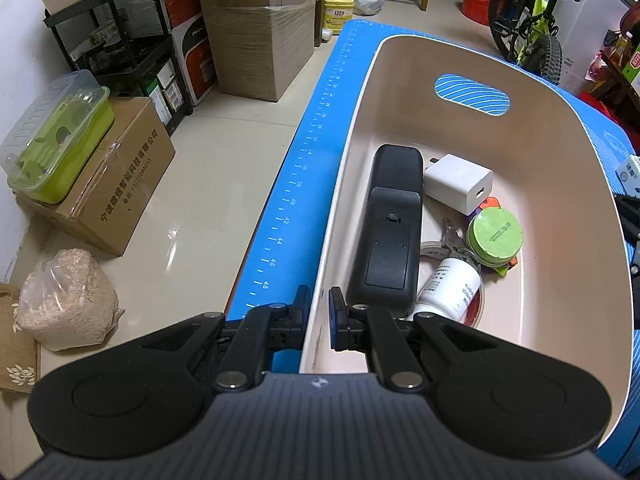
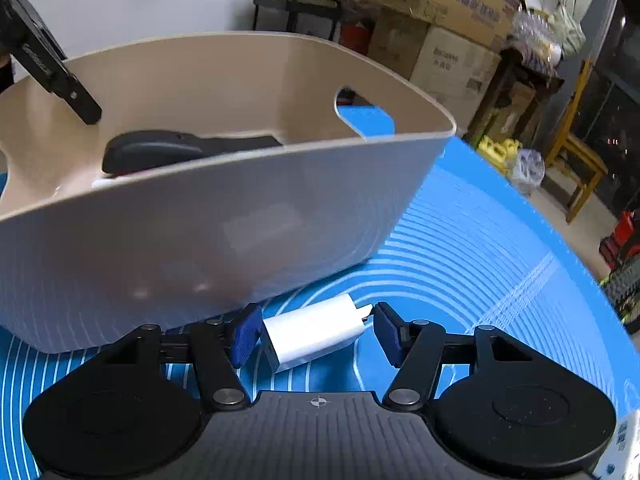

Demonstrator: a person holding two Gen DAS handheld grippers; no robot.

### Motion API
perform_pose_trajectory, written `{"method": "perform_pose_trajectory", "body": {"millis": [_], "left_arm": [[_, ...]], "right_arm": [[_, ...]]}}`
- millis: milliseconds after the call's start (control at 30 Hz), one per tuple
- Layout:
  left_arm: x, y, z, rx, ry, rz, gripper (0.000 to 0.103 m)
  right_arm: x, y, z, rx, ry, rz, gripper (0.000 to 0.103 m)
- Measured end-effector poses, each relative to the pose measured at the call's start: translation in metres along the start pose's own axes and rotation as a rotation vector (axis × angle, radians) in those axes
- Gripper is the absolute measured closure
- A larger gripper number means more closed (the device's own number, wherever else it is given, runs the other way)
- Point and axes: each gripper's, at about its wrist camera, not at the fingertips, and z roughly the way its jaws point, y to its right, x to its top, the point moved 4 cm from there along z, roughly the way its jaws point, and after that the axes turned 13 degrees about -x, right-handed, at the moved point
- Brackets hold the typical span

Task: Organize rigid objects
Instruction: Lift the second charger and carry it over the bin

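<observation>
A beige plastic bin (image 1: pixel 560 92) stands on a blue mat (image 1: pixel 296 184). My left gripper (image 1: pixel 319 312) is shut on the bin's near-left wall, one finger inside and one outside. In the bin lie a black handset-like device (image 1: pixel 392 220), a white charger (image 1: pixel 458 184), a green round tin (image 1: pixel 495 236) and a white bottle (image 1: pixel 448 288). In the right wrist view, a second white charger (image 2: pixel 312 336) lies on the mat just outside the bin (image 2: pixel 240 220). My right gripper (image 2: pixel 316 328) is closed around it, one pad on its body and the other on its prongs.
A small white and blue box (image 1: pixel 632 172) sits on the mat right of the bin. Beyond the mat's left edge is tiled floor with cardboard boxes (image 1: pixel 120 184), a green lidded container (image 1: pixel 56 140) and a bag of grain (image 1: pixel 68 300). A bicycle (image 1: pixel 532 28) stands behind.
</observation>
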Motion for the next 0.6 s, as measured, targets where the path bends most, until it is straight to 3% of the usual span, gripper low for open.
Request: {"method": "perform_pose_trajectory", "body": {"millis": [333, 600], "left_arm": [[0.000, 0.001, 0.001, 0.003, 0.000, 0.004, 0.092], [0.000, 0.001, 0.001, 0.001, -0.001, 0.003, 0.092]], "right_arm": [[0.012, 0.016, -0.020, -0.062, 0.033, 0.007, 0.038], [0.049, 0.043, -0.065, -0.141, 0.100, -0.040, 0.038]]}}
